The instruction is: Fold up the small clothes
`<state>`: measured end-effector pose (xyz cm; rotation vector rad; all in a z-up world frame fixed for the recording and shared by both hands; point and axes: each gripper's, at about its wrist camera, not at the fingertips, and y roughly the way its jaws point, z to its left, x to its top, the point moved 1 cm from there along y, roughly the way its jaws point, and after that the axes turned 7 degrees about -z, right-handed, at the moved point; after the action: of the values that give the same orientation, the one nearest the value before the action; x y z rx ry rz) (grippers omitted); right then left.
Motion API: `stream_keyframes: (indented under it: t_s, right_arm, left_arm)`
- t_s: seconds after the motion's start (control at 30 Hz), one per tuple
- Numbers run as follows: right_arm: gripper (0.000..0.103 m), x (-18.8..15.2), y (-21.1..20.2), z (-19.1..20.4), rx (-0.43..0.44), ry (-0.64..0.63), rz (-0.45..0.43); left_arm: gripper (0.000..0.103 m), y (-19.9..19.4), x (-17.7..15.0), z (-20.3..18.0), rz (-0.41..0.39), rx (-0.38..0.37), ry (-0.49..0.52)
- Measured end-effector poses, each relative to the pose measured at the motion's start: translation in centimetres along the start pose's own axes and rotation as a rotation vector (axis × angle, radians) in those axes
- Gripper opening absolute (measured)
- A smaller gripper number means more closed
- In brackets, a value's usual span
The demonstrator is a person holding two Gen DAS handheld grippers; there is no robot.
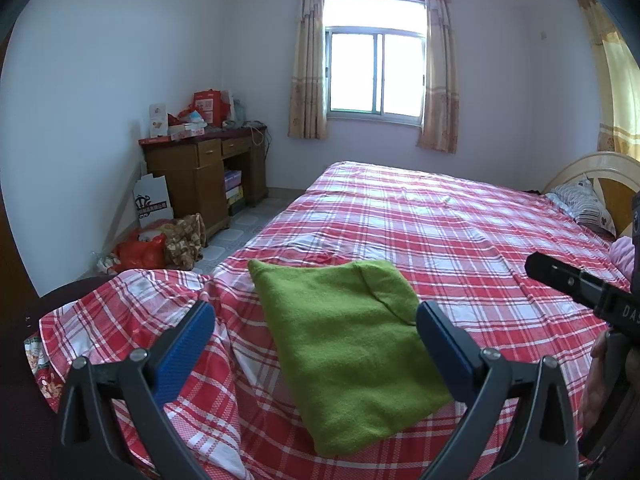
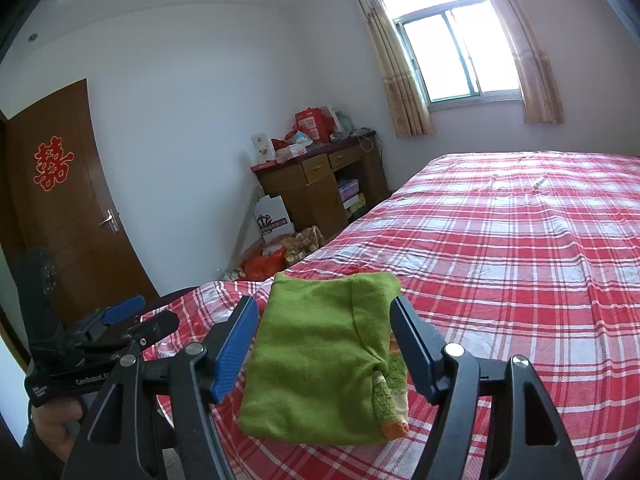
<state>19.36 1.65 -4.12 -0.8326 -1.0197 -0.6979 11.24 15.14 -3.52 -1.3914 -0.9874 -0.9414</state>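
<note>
A small green garment (image 1: 344,344) lies folded into a flat rectangle on the red plaid bed sheet (image 1: 460,224), near the bed's near corner. In the right wrist view the garment (image 2: 320,360) shows an orange-trimmed cuff at its near right corner. My left gripper (image 1: 316,320) is open and empty, held above the garment with a finger on each side. My right gripper (image 2: 324,316) is open and empty, also above the garment. The left gripper also shows in the right wrist view (image 2: 132,316) at the left, and part of the right gripper's body (image 1: 580,288) shows in the left wrist view.
A wooden desk (image 1: 204,172) with boxes on top stands against the far wall, with bags (image 1: 160,244) on the floor beside it. A pillow (image 1: 584,204) and headboard are at the far right. A brown door (image 2: 68,184) is at the left.
</note>
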Motion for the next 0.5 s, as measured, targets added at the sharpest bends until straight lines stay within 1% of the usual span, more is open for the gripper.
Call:
stream_keyframes:
  t_s: [0.33, 0.43, 0.5]
  right_arm:
    - [0.069, 0.11, -0.26, -0.20, -0.001, 0.003, -0.010]
    - [0.069, 0.19, -0.37, -0.15, -0.001, 0.000, -0.014]
    - [0.069, 0.19, -0.47, -0.12, 0.000, -0.002, -0.016]
  left_arm:
    - [0.103, 0.01, -0.18, -0.01, -0.002, -0.003, -0.008]
    - [0.103, 0.21, -0.37, -0.14, 0.009, -0.015, -0.006]
    - [0.103, 0.17, -0.38, -0.17, 0.002, -0.004, -0.004]
